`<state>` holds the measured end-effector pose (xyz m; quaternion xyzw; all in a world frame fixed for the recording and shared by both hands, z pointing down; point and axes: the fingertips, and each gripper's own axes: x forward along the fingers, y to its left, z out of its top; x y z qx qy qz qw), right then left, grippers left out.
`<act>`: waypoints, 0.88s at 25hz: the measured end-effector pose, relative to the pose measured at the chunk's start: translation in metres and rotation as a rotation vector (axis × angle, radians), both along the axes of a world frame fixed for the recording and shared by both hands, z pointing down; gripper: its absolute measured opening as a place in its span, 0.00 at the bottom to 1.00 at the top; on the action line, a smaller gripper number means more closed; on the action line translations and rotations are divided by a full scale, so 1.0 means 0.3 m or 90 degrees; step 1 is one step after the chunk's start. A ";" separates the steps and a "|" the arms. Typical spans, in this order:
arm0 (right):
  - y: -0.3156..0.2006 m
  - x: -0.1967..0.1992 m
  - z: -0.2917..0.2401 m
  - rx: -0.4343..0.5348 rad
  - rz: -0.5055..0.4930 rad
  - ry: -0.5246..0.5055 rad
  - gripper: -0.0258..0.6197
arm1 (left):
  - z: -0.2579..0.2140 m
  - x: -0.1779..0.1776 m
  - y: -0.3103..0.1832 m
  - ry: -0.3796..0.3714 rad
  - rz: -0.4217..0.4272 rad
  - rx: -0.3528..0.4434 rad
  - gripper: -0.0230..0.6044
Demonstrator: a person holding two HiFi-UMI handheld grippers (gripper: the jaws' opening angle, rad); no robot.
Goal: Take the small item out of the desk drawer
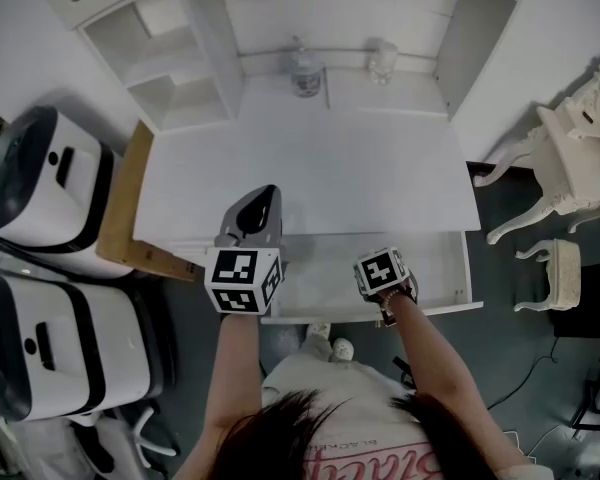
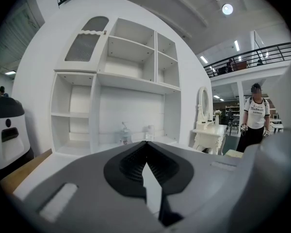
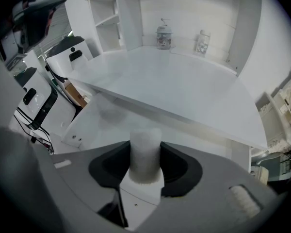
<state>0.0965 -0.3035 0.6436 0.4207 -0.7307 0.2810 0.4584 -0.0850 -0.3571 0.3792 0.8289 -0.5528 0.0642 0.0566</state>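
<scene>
White furniture filled the scene: one white counter (image 1: 380,168) with a hutch of open shelves (image 1: 170,68) at its back and left, seen from steeply above. One shallow drawer (image 1: 435,263) stood pulled out below the counter's front edge. Two clear jars stood near each other at the back of the counter, one with a pump top (image 1: 305,73) and one to its right (image 1: 382,63). Two large white-and-black machines sat on the floor to the left, one further back (image 1: 50,188) and one closer (image 1: 60,343), with a brown wooden board (image 1: 125,208) between them and the counter. An ornate white dressing table (image 1: 580,158) and one small stool (image 1: 563,273) stood on the dark floor to the right. Two arms reached forward from the bottom of the head view, each carrying one hand-held gripper with a marker cube. The left hand-held gripper (image 2: 145,147) hovered over the front left part of the counter, pointing roughly level towards the hutch, its two dark pads clenched together with nothing between them. The right hand-held gripper (image 3: 145,161) pointed steeply down over the open drawer and was grasping one small white cylinder (image 3: 145,142), which stood upright between its two dark pads, both pads pressed against its sides. One person (image 2: 255,115) stood far off in the hall in the left gripper view.
</scene>
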 end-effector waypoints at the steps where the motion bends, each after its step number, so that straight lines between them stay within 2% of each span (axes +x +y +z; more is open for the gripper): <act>1: 0.000 0.003 -0.010 0.003 -0.002 0.000 0.30 | -0.004 0.004 0.000 0.000 0.002 0.002 0.04; 6: 0.016 0.031 -0.070 0.008 0.009 0.011 0.30 | -0.024 0.016 -0.003 0.002 0.006 0.013 0.04; 10: 0.002 0.012 -0.116 0.044 -0.010 -0.017 0.30 | -0.042 0.029 -0.002 0.003 0.009 0.023 0.04; 14: 0.013 0.012 -0.173 0.062 0.011 -0.028 0.30 | -0.056 0.036 0.000 0.001 0.012 0.031 0.04; 22: 0.002 0.001 -0.310 0.129 0.012 -0.040 0.30 | -0.090 0.041 0.003 -0.002 0.017 0.047 0.04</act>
